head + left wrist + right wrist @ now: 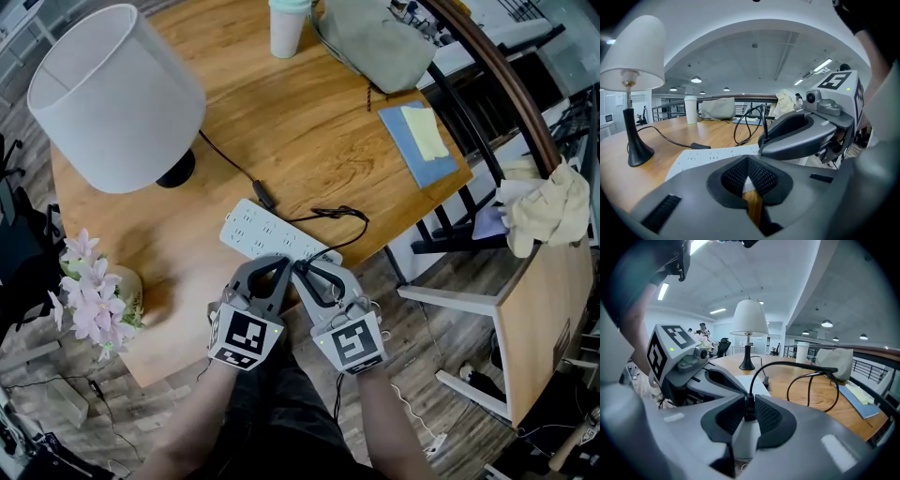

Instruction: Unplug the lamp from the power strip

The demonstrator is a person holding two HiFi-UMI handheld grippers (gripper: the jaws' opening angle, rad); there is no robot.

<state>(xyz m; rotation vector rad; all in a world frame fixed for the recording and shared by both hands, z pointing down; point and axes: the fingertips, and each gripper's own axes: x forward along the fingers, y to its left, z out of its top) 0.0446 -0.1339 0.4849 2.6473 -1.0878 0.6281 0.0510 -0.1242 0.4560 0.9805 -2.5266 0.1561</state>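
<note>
A lamp [112, 94] with a white shade stands at the table's back left. Its black cord [342, 214] runs past an inline switch [262, 197], loops, and ends at a white plug [746, 437] over the near end of the white power strip [262, 234]. My right gripper [749, 413] is shut on that plug, its pads against the plug's sides. Whether the plug still sits in its socket is hidden. My left gripper [748, 176] lies close beside the right gripper [302, 270], its pads pinching the strip's near edge.
A vase of pink flowers [94, 291] stands near the front left edge. At the back are a white cup [288, 28], a grey bag [375, 42] and a blue notebook [422, 141]. A chair with a cloth [548, 211] stands right of the table.
</note>
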